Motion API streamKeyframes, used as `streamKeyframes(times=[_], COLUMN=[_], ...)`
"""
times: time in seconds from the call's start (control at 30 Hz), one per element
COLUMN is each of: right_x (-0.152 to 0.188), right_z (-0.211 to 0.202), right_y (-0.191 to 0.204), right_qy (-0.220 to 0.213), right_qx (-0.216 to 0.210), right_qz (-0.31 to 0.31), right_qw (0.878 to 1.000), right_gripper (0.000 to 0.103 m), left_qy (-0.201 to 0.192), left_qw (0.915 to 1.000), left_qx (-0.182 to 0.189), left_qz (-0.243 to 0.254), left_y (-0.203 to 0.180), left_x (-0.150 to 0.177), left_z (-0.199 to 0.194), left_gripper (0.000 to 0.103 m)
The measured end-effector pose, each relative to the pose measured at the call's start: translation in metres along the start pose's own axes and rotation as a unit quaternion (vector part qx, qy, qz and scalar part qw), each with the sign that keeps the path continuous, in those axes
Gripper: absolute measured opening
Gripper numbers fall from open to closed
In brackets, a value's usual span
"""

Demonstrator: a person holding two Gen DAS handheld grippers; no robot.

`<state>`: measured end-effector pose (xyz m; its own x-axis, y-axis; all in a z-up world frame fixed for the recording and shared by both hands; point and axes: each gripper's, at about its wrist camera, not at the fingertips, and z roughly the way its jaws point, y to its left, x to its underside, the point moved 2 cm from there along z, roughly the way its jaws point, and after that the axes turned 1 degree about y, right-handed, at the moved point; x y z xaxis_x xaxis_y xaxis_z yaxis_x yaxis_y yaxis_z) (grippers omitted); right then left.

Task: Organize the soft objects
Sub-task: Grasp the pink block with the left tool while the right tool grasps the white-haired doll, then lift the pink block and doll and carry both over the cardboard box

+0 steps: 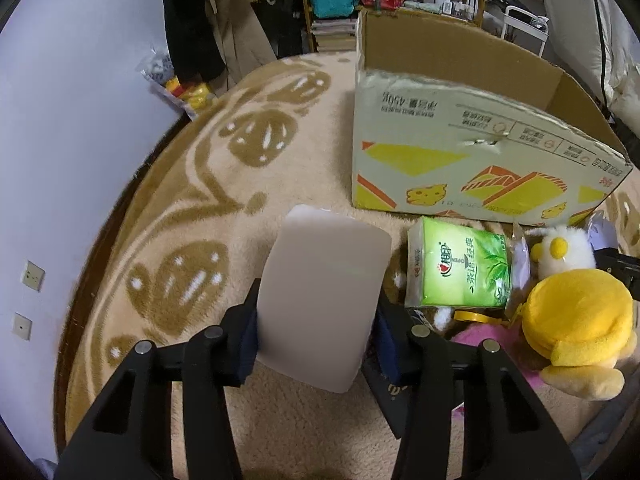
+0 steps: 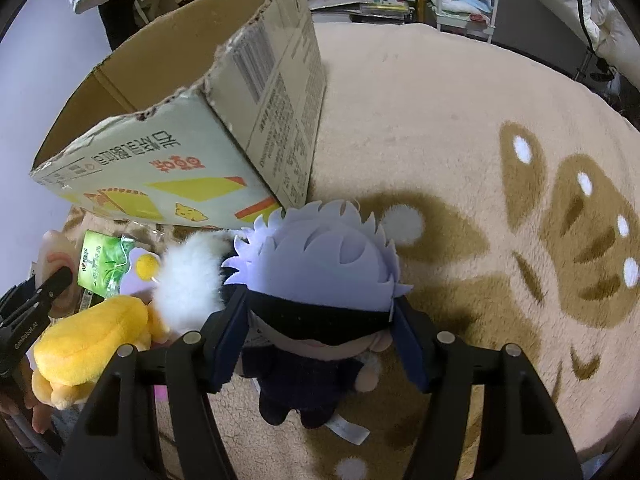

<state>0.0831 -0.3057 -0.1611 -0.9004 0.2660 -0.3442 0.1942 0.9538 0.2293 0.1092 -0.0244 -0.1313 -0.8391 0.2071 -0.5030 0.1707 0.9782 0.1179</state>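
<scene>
My left gripper (image 1: 316, 306) is shut on a white foam block (image 1: 324, 276), which stands up tilted over the rug. The pads of my right gripper (image 2: 322, 308) press both sides of the head of a plush doll (image 2: 320, 256) with pale lilac hair, a black blindfold and dark clothes. The doll lies face up on the rug. Between the two grippers lie a green tissue pack (image 1: 460, 272), a white fluffy toy with a yellow beak (image 1: 560, 252) and a yellow plush (image 1: 576, 320). An open cardboard box (image 1: 460, 152) stands behind them, its inside hidden.
A beige rug with brown patterns (image 1: 240, 152) covers the floor. A white wall with sockets (image 1: 60, 140) runs along the left. Hanging clothes, shelves and a bag of toys (image 1: 180, 84) stand beyond the rug. Something pink (image 1: 480, 336) lies under the yellow plush.
</scene>
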Motion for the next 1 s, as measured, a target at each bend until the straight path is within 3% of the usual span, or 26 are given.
streamKeyframes(times=[0.57, 1.0], right_x=[0.013, 0.021], right_z=[-0.065, -0.133], right_y=[0.004, 0.021], right_qy=[-0.095, -0.241], right_qx=[-0.022, -0.055], right_qz=[0.006, -0.020], right_qw=[0.995, 0.969], right_gripper=[0.070, 0.070], left_qy=[-0.095, -0.207], left_qw=[0.9951, 0.9778], left_qx=[-0.025, -0.027], left_qz=[-0.014, -0.010], left_y=[0.006, 0.004], left_x=[0.005, 0.015], left_z=[-0.060, -0.121], left_gripper=[0.047, 0.048])
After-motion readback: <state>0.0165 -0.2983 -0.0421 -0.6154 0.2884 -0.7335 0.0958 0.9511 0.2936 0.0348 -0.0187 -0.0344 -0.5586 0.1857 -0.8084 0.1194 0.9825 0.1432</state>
